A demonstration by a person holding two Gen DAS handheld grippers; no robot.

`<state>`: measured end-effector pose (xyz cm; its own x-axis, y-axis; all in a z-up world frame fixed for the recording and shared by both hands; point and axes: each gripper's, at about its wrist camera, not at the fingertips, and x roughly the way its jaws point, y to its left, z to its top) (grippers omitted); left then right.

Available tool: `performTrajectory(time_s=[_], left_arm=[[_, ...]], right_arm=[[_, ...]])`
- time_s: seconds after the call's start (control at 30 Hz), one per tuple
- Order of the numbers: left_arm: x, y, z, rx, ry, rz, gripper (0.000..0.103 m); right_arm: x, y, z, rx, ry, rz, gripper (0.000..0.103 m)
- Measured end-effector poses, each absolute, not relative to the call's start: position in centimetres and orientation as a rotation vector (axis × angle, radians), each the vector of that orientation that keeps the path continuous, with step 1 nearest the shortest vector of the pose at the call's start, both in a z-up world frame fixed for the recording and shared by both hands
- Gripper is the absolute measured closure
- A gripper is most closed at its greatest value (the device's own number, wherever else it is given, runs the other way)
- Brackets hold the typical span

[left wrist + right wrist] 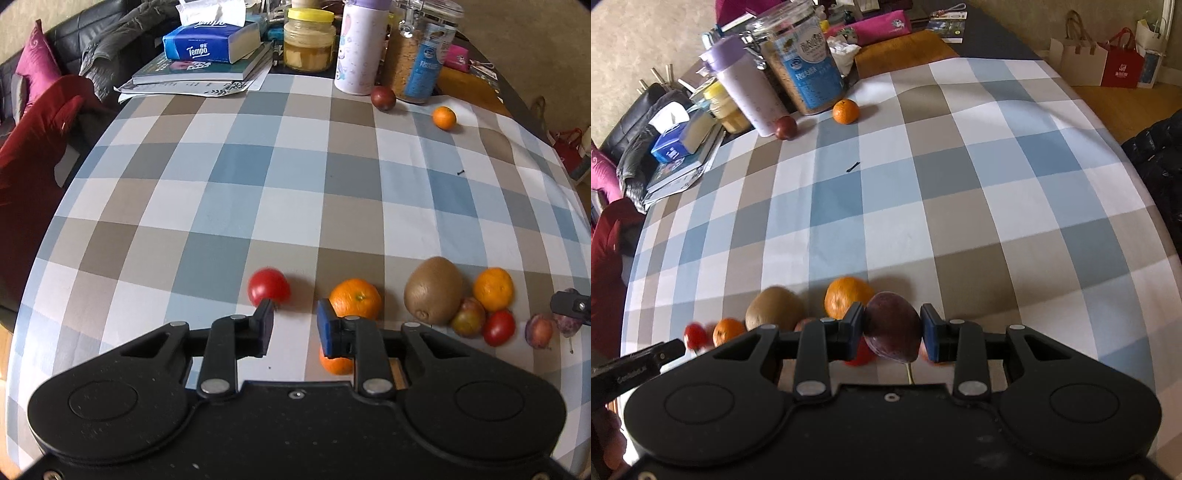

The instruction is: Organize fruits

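A dark purple plum [893, 328] is gripped between the jaws of the right gripper [893, 332], whose pads are pressed against both of its sides; it is held over the near edge of the desk [997, 206], which is covered by a blue, grey and white checked cloth. The jaws of the left gripper [295, 328] are seen parted with nothing between them, a bare patch of cloth showing in the gap. Just beyond its left finger a red tomato [268, 287] is seen, and behind its right finger an orange [355, 298]; a second orange [335, 363] is partly hidden beneath that finger. Further right along the near edge a kiwi [433, 290] is found, with a mandarin [494, 288] beside it, and a reddish-green plum [468, 316] and a small red tomato [499, 327] touching in front of them. Another plum [538, 330] lies a little to the right, near the tip of the right gripper that shows at the edge of the left view. Well apart, at the far side of the desk, a dark red plum [383, 98] and a small mandarin [444, 117] are seen close to a white and purple bottle [358, 48] and a glass jar [421, 55]. A tissue pack [212, 42] is stacked on books at the far left.
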<state>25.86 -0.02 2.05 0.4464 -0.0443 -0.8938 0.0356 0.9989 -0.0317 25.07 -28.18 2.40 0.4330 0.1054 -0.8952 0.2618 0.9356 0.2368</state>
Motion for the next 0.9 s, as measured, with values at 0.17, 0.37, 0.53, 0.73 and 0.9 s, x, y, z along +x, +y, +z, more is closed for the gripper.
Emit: performTrajectory(time_s=[0.17, 0.37, 0.53, 0.73, 0.9], left_arm=[[26.4, 0.6, 1.7, -0.032, 1.124, -0.026, 0.058], [27.8, 1.6, 0.8, -0.055, 1.113, 0.022, 0.044], [29.0, 1.6, -0.9, -0.051, 1.151, 0.028, 0.044], [30.1, 1.8, -2.3, -0.070, 1.180, 0.037, 0.044], [30.2, 1.6, -2.9, -0.067, 1.206, 0.029, 0.044]], right_arm=[[23.2, -28.1, 2.7, 0.367, 1.128, -0.094, 0.068], [23.0, -28.3, 2.3, 0.371, 1.135, -0.107, 0.068], [23.9, -28.2, 1.4, 0.373, 1.160, -0.101, 0.068], [24.8, -27.8, 0.8, 0.358, 1.174, -0.100, 0.068], [25.6, -27.8, 0.2, 0.366, 1.193, -0.092, 0.068]])
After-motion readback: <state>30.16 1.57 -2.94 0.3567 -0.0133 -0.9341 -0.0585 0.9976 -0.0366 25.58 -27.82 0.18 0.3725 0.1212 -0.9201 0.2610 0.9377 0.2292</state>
